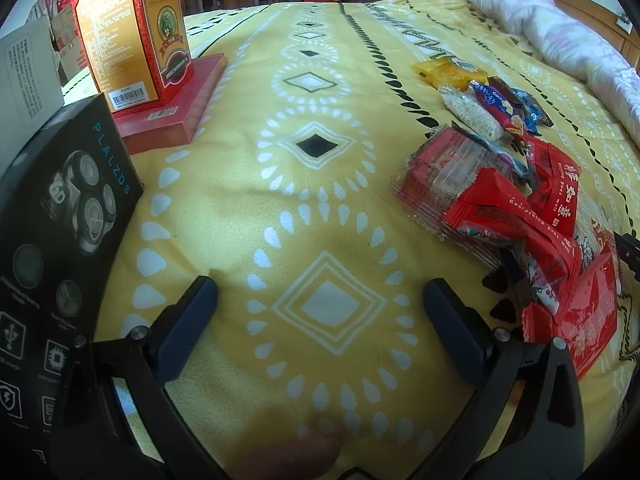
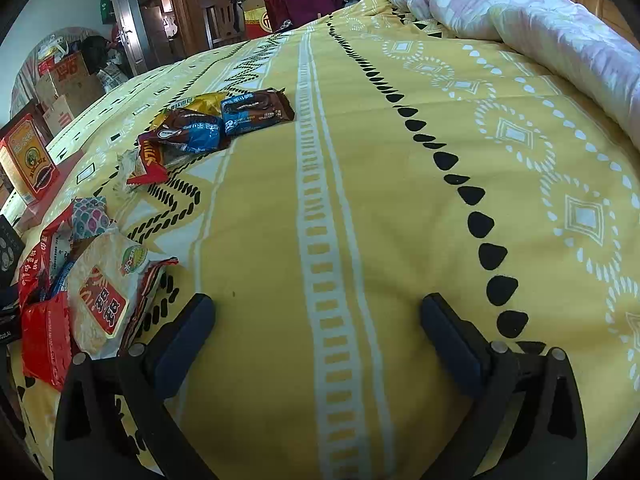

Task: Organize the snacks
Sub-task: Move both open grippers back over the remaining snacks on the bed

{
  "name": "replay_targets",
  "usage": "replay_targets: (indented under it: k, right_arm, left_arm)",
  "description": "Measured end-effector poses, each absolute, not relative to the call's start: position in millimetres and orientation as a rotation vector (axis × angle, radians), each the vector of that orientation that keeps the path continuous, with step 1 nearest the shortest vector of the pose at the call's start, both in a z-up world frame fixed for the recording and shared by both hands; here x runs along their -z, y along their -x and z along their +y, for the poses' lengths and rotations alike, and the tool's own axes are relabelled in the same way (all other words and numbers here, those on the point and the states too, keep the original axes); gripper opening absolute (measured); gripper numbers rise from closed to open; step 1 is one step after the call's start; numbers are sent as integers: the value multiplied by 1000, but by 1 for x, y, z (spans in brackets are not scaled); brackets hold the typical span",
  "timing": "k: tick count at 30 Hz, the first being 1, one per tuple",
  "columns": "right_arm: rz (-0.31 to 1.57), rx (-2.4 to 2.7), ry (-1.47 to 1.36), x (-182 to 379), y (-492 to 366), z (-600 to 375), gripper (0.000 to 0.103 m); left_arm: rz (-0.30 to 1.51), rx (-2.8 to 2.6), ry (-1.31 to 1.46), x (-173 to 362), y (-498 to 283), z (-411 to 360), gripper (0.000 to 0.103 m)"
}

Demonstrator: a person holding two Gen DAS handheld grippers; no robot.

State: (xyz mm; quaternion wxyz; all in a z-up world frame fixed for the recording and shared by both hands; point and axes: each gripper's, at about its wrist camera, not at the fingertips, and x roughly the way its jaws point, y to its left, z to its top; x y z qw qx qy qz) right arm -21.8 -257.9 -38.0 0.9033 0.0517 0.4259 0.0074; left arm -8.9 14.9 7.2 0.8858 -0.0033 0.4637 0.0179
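Snack packets lie on a yellow patterned bedspread [image 1: 320,184]. In the left wrist view a pile of red packets [image 1: 516,216] lies to the right, with blue and yellow packets [image 1: 492,100] beyond it. My left gripper [image 1: 320,292] is open and empty over bare bedspread, left of the pile. In the right wrist view the red packets [image 2: 44,340] and a pale rice-cracker packet [image 2: 106,296] lie at the lower left, and blue-brown cookie packets [image 2: 224,120] lie farther off. My right gripper [image 2: 318,306] is open and empty, to the right of the packets.
A black shaver box [image 1: 60,240] stands close at the left. An orange-red carton [image 1: 136,36] stands on a flat red box [image 1: 180,108] behind it. A pink quilt [image 2: 520,20] is bunched along the far right. Cardboard boxes [image 2: 68,80] stand beyond the bed.
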Motion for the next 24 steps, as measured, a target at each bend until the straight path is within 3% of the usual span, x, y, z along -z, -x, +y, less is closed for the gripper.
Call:
replay_targets:
  k: [24]
  right_arm:
    - [881,-15,-107,39,20,-258,103]
  left_arm:
    - [965,-40,3,-7,8,14,103]
